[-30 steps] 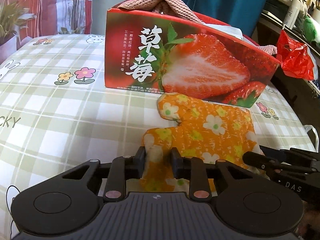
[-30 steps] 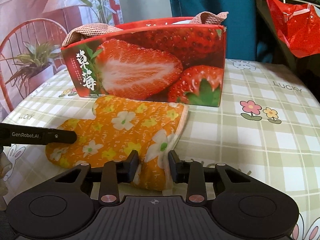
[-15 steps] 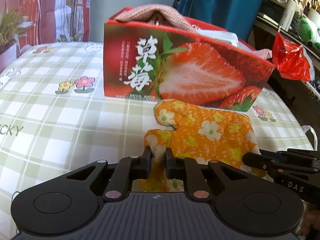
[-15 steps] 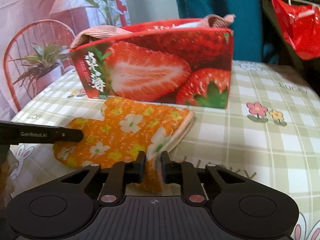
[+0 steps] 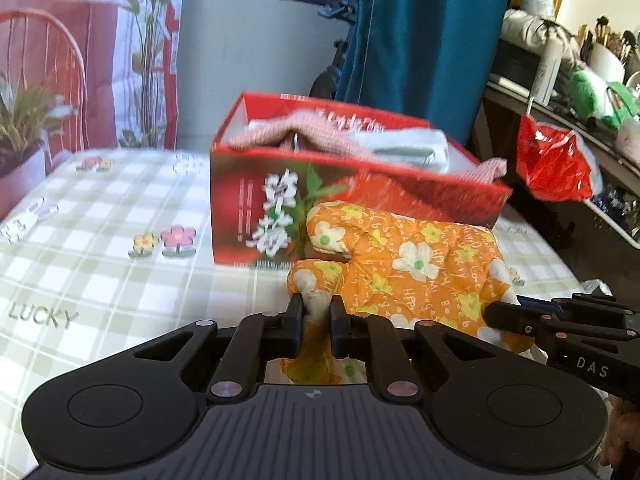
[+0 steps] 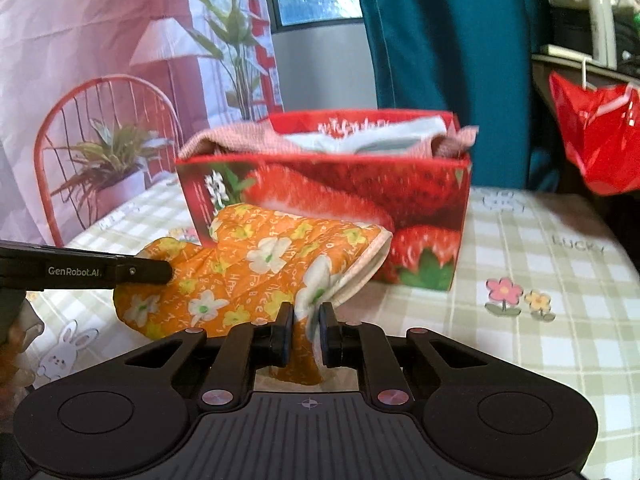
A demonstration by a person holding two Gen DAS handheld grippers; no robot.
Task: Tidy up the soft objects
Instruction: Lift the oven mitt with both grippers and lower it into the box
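On the checked tablecloth: a pale green-and-white plaid cloth (image 5: 100, 280) with printed flowers, rabbits and the word LUCKY covers the table.
Mitt: an orange quilted oven mitt (image 5: 408, 264) with white and yellow flowers hangs between the two grippers, raised off the cloth, just in front of the box.
Left gripper (image 5: 316, 312): its jaws have just been closing and now stand nearly together, pinching the fingertip end of the mitt.
Right gripper (image 6: 306, 322): its jaws have just been closing too and are clamped narrowly on the mitt's cuff edge with its pale lining.
Box: a red cardboard carton printed with strawberries (image 6: 352, 196) stands open behind the mitt.
Inside the box: a pink knitted cloth (image 5: 280, 132) and a white folded item (image 5: 404, 144).
Right edge: a red plastic bag (image 5: 548, 164) hangs off the table's side.
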